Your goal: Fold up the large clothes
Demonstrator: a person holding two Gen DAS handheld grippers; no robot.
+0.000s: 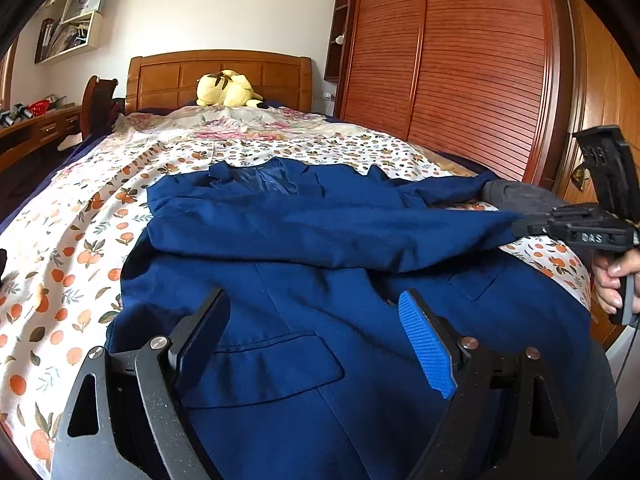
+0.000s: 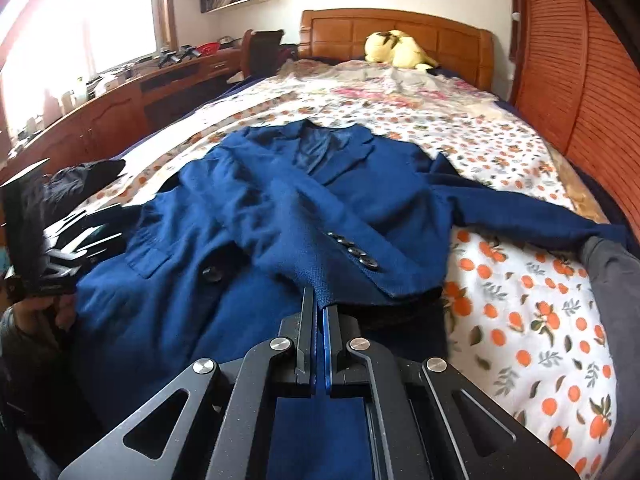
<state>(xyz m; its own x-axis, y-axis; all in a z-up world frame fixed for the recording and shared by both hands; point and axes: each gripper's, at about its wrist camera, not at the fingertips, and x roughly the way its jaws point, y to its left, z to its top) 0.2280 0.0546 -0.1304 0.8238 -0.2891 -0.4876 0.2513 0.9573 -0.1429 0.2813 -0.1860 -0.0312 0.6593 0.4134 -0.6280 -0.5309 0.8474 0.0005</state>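
Observation:
A dark blue suit jacket [image 1: 320, 272] lies front up on the bed, collar toward the headboard; it also shows in the right wrist view [image 2: 256, 208]. One sleeve [image 2: 304, 232] is folded across the chest. My right gripper [image 2: 319, 300] is shut on that sleeve's cuff, near the cuff buttons [image 2: 354, 250]; it also shows in the left wrist view [image 1: 520, 228] at the right. My left gripper [image 1: 316, 312] is open and empty above the jacket's lower front, near a flap pocket [image 1: 276, 356]. The other sleeve [image 2: 532, 216] stretches out to the right.
The bed has a sheet with an orange-fruit print [image 1: 72, 248]. A yellow plush toy [image 1: 226, 89] sits by the wooden headboard [image 1: 216, 72]. A slatted wooden wardrobe [image 1: 460, 64] stands along the right. A desk [image 2: 120, 96] and chair [image 2: 260, 52] stand on the left.

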